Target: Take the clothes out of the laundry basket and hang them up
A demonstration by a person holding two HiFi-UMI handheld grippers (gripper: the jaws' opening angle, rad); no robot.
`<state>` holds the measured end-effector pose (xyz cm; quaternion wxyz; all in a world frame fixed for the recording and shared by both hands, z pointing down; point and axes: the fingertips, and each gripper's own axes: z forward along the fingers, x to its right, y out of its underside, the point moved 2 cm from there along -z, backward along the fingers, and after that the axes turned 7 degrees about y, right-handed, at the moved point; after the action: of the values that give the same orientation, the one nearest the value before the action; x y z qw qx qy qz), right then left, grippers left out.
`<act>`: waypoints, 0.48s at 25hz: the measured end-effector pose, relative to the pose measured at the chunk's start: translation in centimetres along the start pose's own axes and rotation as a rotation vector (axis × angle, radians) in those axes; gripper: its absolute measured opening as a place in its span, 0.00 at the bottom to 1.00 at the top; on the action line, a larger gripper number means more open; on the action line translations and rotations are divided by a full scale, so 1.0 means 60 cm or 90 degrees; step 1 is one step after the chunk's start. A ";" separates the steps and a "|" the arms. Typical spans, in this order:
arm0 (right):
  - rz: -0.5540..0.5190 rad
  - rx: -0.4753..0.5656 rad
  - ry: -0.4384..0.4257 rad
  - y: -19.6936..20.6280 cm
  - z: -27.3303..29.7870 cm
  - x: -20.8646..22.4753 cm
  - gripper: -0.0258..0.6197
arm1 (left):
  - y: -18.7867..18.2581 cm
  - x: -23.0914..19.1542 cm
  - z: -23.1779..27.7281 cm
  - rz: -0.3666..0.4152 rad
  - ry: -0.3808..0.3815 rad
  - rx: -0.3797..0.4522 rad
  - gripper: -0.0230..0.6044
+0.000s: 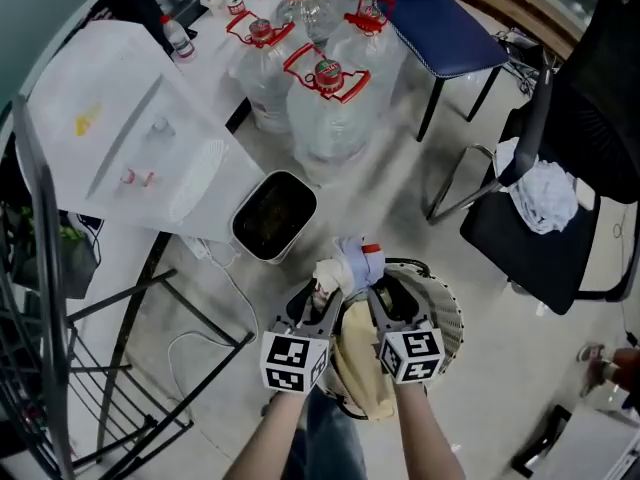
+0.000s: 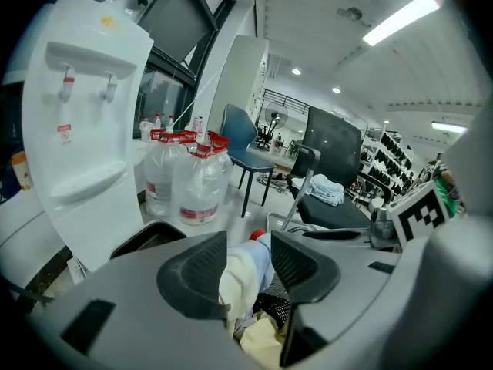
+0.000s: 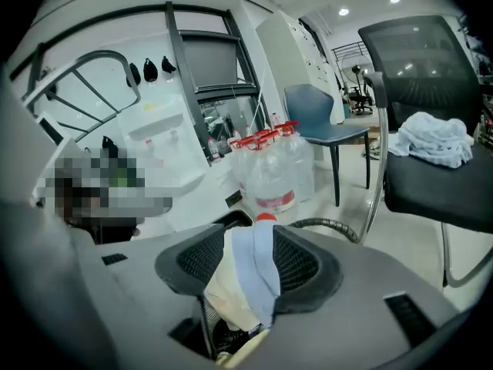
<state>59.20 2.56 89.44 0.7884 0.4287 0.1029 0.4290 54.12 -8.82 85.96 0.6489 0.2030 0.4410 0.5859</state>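
Two claws, one garment: at lower centre of the head view the left claw [image 2: 246,259] is closed on a bunched fold of cream and pale blue cloth, with a pad pressed to each side. The right claw [image 3: 250,264], just beside it, is clamped on the same garment [image 1: 345,266], which shows a spot of red at its top edge. The garment is held clear above the round white laundry basket [image 1: 452,316], which stands on the floor directly under the claws. A yellow cloth [image 1: 362,373] lies in the basket, partly over its near rim. Just up and left of the claws a white-rimmed tub [image 1: 273,215] with a dark inside sits on the floor. Beyond the tub, at upper centre, stands a cluster of clear water bottles [image 1: 328,108] with red handles. A white water dispenser [image 1: 130,138] fills the upper left, and a metal rack [image 1: 45,298] runs down the left edge. At right a black office chair [image 1: 545,258] carries a crumpled pale cloth [image 1: 545,196] on its seat, and a blue chair [image 1: 440,23] stands behind it at top
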 end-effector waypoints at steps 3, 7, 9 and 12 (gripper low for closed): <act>0.007 -0.019 0.007 0.030 0.044 0.010 0.35 | 0.015 -0.014 0.019 -0.005 -0.004 -0.001 0.33; 0.018 -0.051 0.021 0.068 0.090 0.023 0.34 | 0.033 -0.024 0.035 -0.005 -0.004 -0.002 0.33; 0.024 -0.063 0.029 0.082 0.106 0.028 0.34 | 0.043 -0.028 0.040 -0.008 -0.002 -0.005 0.33; 0.026 -0.073 0.034 0.095 0.121 0.032 0.33 | 0.052 -0.031 0.046 -0.017 0.002 -0.004 0.33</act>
<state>60.83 1.28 98.64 0.7998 0.3731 0.0902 0.4615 54.66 -9.16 90.49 0.6567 0.1938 0.4429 0.5789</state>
